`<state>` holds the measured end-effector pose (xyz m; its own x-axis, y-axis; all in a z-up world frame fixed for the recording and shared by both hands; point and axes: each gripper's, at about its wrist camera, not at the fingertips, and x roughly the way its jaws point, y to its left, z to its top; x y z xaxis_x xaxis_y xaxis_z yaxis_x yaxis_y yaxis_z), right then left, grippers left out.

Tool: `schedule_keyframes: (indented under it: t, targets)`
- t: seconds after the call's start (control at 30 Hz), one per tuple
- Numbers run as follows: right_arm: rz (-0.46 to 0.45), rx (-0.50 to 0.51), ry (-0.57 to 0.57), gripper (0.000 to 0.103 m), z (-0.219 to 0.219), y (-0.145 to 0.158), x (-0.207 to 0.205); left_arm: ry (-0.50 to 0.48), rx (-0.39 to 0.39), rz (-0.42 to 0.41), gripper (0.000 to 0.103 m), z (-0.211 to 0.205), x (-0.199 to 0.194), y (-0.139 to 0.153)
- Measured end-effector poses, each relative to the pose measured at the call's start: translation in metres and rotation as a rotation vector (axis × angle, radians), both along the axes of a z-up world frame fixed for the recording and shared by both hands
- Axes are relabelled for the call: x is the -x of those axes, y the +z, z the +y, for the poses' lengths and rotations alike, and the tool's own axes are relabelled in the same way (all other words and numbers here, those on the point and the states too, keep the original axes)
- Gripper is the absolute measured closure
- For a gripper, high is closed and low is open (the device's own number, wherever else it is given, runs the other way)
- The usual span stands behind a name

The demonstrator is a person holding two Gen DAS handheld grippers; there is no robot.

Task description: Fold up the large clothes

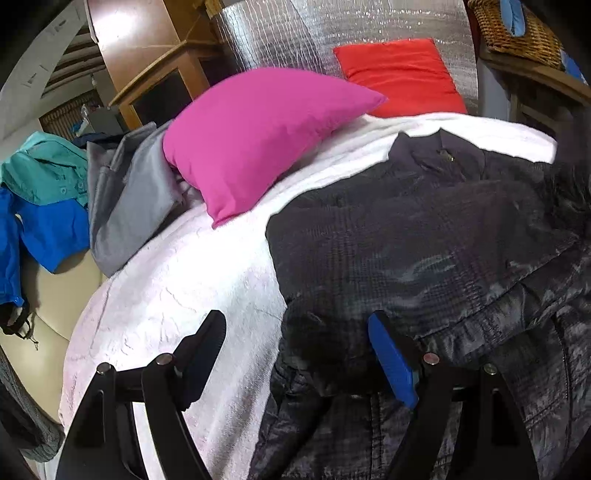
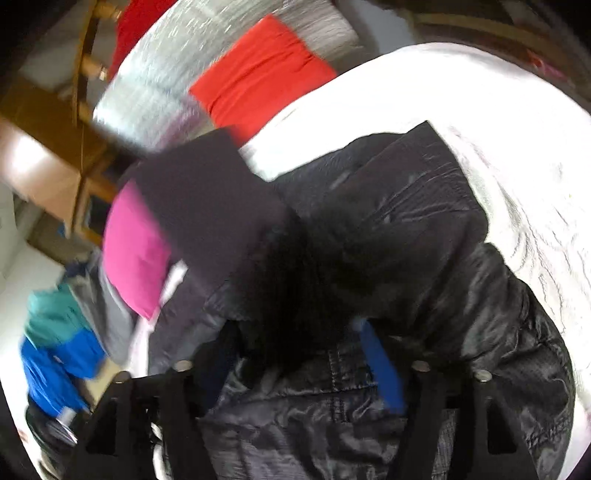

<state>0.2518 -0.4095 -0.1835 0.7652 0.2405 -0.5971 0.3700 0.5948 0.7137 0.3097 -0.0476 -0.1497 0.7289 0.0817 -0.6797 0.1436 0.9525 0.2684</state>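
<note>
A large dark quilted jacket (image 1: 424, 240) lies spread on a white blanket (image 1: 184, 288), its collar toward the far end. My left gripper (image 1: 295, 332) hangs open over the jacket's left edge, with one finger above the blanket and the blue-padded finger (image 1: 391, 362) above the jacket. The right wrist view is blurred. There the jacket (image 2: 424, 229) is bunched up with a black furry trim (image 2: 295, 280) in the middle. My right gripper (image 2: 299, 350) stands wide, with jacket fabric lying between its fingers. I see no pad pressing on the fabric.
A pink pillow (image 1: 258, 136) and a red pillow (image 1: 402, 77) lie at the far end of the blanket. A grey garment (image 1: 125, 199) and a teal and blue jacket (image 1: 48, 199) are heaped at the left. A wicker basket (image 1: 517, 33) stands at the top right.
</note>
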Motion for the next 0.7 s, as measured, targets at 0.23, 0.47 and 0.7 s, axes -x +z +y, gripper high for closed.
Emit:
schedule_keyframes:
  t: [0.23,0.47,0.7]
  targets:
    - [-0.081,-0.204,-0.071,0.022,-0.023,-0.019,0.009,0.022,0.009,-0.086,0.023,0.004,0.009,0.023]
    - [-0.077,-0.310,-0.135,0.022,-0.040,-0.042,0.014,0.088,0.039,-0.146,0.023,0.020,0.014,0.042]
    - [-0.008,-0.125,-0.118,0.066,-0.029,-0.034,0.000,0.147,0.062,-0.153,0.023,0.041,0.011,0.045]
